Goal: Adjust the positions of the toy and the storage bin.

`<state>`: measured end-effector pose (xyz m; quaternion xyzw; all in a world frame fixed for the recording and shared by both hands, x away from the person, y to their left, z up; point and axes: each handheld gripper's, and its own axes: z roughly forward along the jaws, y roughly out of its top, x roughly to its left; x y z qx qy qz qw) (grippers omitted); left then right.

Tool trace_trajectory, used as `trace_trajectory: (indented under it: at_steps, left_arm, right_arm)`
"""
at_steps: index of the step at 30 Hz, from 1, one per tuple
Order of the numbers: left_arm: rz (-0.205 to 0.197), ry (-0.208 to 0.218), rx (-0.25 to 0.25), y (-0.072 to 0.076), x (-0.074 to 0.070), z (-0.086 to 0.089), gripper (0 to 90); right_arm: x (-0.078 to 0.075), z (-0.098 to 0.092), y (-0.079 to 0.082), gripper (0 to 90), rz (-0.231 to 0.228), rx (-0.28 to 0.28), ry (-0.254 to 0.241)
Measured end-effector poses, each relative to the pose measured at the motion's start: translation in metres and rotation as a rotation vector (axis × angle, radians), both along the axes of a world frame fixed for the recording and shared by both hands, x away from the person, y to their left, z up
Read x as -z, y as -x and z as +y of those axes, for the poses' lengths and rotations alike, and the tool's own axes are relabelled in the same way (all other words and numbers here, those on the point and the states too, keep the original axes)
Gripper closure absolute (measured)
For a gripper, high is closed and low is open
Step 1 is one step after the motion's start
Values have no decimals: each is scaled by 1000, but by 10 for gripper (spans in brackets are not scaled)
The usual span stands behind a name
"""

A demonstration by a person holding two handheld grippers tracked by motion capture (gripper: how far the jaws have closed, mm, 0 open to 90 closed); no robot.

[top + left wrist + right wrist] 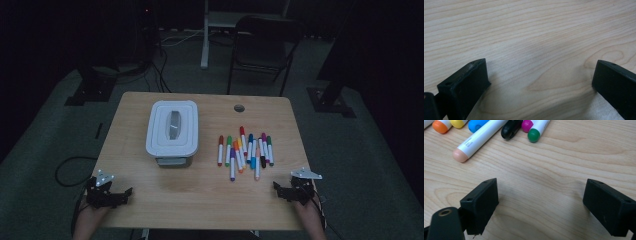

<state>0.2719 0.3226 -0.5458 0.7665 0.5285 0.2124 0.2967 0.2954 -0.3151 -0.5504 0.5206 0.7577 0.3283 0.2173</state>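
I'm looking down on a light wooden table with a round cable hole, standing on dim grey carpet, with a black folding chair and a white desk leg behind it, black cables trailing, the room beyond dark.

The picture's top edge cuts off the markers; box contents are hidden.

Lidded box sits left of centre on the table. Markers lie in a row to its right. Folding chair stands behind the table.
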Motion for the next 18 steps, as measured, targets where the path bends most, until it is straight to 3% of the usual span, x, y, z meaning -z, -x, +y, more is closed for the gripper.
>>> trace_trajectory:
  at_steps: [3, 5, 7, 11, 14, 18]
  left_arm:
    - [9, -5, 1, -1, -1, -1, 12]
    - [25, -4, 11, -3, -3, -3, 12]
    - [1, 9, 14, -4, -6, -4, 12]
    - [10, 27, 24, -10, -7, -1, 11]
    - [15, 24, 25, -13, -6, 1, 11]
    - [8, 11, 17, -22, -8, 4, 11]
  right_arm:
    - [0, 1, 0, 126, 2, 5, -1]
    - [-3, 3, -1, 126, 20, 8, -27]
    - [-13, 7, -1, 126, -8, 8, -54]
    - [-32, 21, -8, 123, -37, -33, -58]
    - [-43, 35, -19, 124, -45, -88, -124]
    - [-52, 59, -38, 124, -55, -142, -99]
